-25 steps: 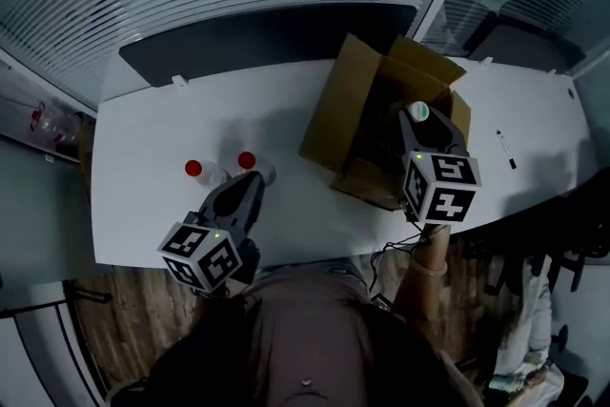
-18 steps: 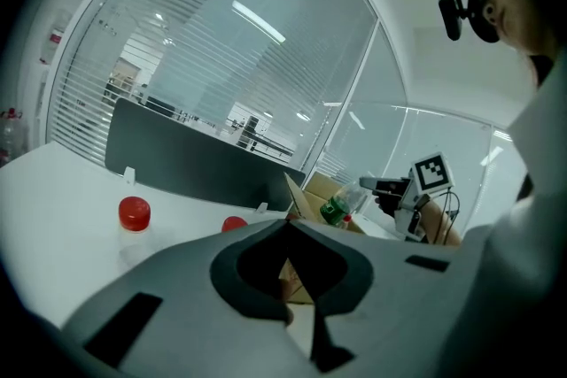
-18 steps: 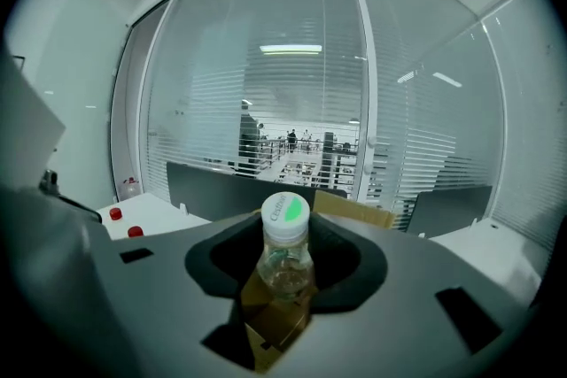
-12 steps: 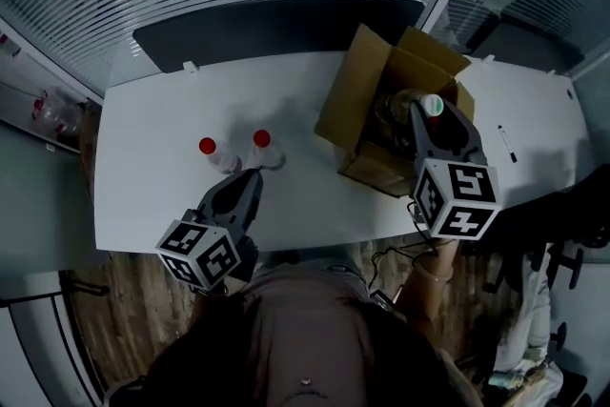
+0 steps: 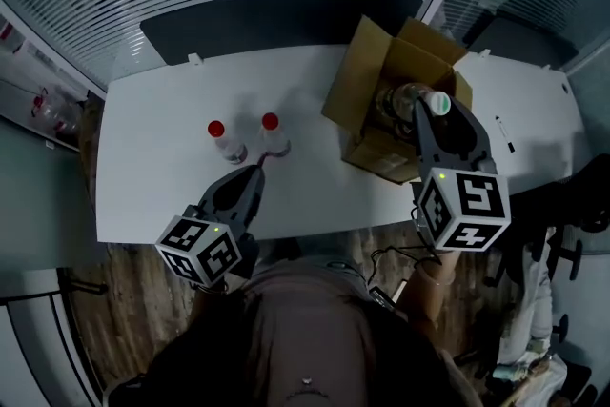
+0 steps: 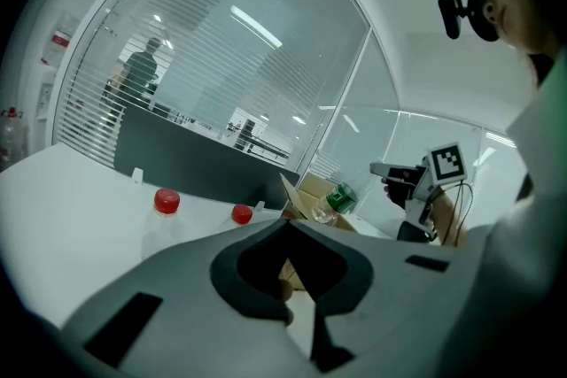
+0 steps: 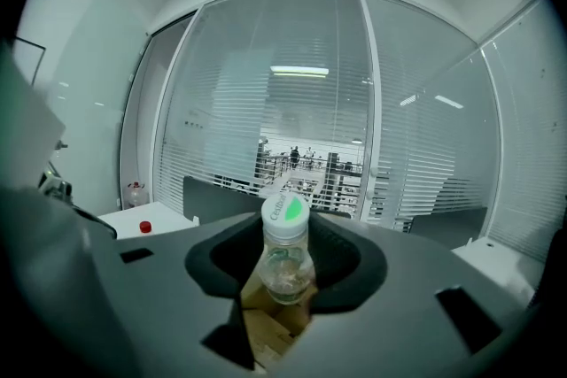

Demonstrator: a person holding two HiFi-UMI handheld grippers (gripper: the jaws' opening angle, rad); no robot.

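My right gripper (image 5: 428,110) is shut on a clear bottle with a white and green cap (image 7: 285,254), holding it upright over the open cardboard box (image 5: 379,89). The box's flaps (image 7: 266,325) show under the bottle in the right gripper view. My left gripper (image 5: 256,171) hangs low over the table's near part, its jaws shut with nothing between them. Just beyond its tips stand two clear bottles with red caps (image 5: 218,132) (image 5: 272,123). The left gripper view shows the same two bottles (image 6: 165,204) (image 6: 241,215), with the box (image 6: 308,194) and the held bottle (image 6: 340,198) to their right.
The white table (image 5: 172,195) runs left to right, with a dark panel (image 5: 257,19) along its far edge and glass walls with blinds behind. A pen (image 5: 500,136) lies on the table right of the box. Cables (image 5: 386,254) hang at the near edge.
My right gripper has risen a little with the bottle over the box. The left gripper has drawn slightly nearer the two red-capped bottles. A person now shows behind the blinds.
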